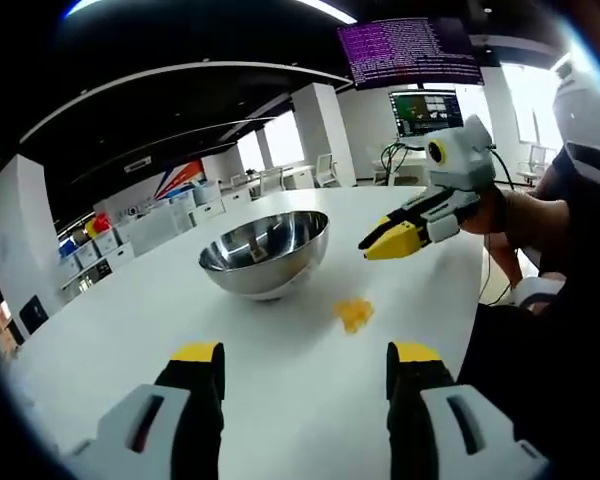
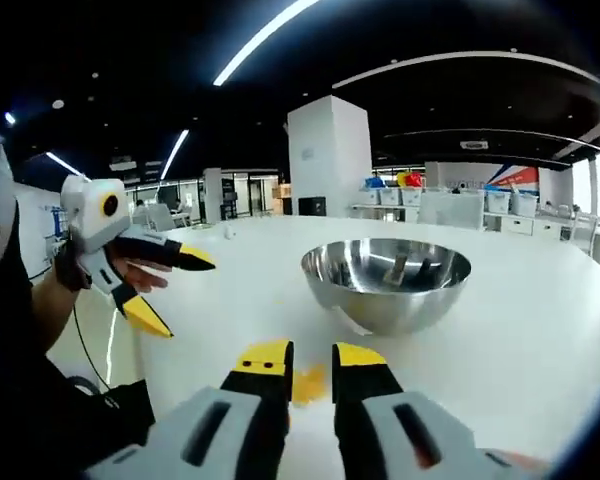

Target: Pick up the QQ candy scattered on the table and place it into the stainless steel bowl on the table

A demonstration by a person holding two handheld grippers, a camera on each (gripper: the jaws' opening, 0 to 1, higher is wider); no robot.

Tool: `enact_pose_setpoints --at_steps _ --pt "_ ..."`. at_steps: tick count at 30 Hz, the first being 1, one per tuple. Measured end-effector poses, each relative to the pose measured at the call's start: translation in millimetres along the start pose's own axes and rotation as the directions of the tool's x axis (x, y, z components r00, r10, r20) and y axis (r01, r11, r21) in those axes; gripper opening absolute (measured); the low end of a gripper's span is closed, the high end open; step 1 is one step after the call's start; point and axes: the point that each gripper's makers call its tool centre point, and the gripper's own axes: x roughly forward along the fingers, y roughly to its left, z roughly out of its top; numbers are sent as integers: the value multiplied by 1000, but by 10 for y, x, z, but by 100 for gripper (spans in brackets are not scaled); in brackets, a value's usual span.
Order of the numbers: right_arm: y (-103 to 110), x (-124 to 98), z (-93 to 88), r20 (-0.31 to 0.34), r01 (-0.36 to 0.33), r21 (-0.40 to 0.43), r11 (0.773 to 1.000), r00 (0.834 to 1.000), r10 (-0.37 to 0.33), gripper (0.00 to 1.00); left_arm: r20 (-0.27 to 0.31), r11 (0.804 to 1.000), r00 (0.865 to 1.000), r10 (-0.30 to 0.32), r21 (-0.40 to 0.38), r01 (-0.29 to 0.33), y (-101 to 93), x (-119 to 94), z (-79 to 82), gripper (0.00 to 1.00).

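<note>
QQ candy [image 1: 354, 314] is seen as a small yellow cluster on the white table [image 1: 280, 400], lying at about four o'clock from the stainless steel bowl [image 1: 265, 254] and just beside its foot, apart from it. In the right gripper view the candy [image 2: 310, 383] is glimpsed through the gap between the jaws, partly hidden by them. The pieces are judged to be light, soft and springy, perhaps a little slick, so a gentle pinch across the middle of a single piece is advised, taken low against the tabletop; whether the pieces are wrapped cannot be told. The bowl is judged to be stiff, smooth and easily nudged. The left gripper [image 1: 305, 365] is held wide apart, nothing being gripped or touched, with the candy lying ahead at its twelve o'clock. The right gripper [image 2: 311, 360] is drawn nearly together, only a narrow gap being left; no candy is seen clamped in it, though contact with the pieces behind cannot be ruled out. No candy can be made out inside the bowl.
</note>
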Motion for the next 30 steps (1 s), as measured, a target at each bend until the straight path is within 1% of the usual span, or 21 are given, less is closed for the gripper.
enact_pose_setpoints --at_steps 2,4,10,14,18,30 --pt "15 37 -123 -25 1 3 1000 1000 -1 12 -2 1000 1000 -1 -1 1 -2 2 -8 65" --pt "30 63 -205 -40 2 2 1000 999 -2 12 -6 1000 1000 -2 0 2 -3 5 -15 65" --pt "102 99 -367 -89 -10 5 1000 996 11 8 -5 1000 1000 -5 1 5 -9 20 -13 65" --pt "127 119 -372 -96 -19 9 1000 995 19 8 -8 1000 1000 -8 2 8 -17 34 -18 65" --pt "111 145 -420 -115 -13 1 1000 993 13 8 -6 1000 1000 -10 2 10 -27 40 -13 65" --pt "90 197 -436 -117 -16 2 1000 993 16 8 -5 1000 1000 -6 0 6 -15 25 -21 65"
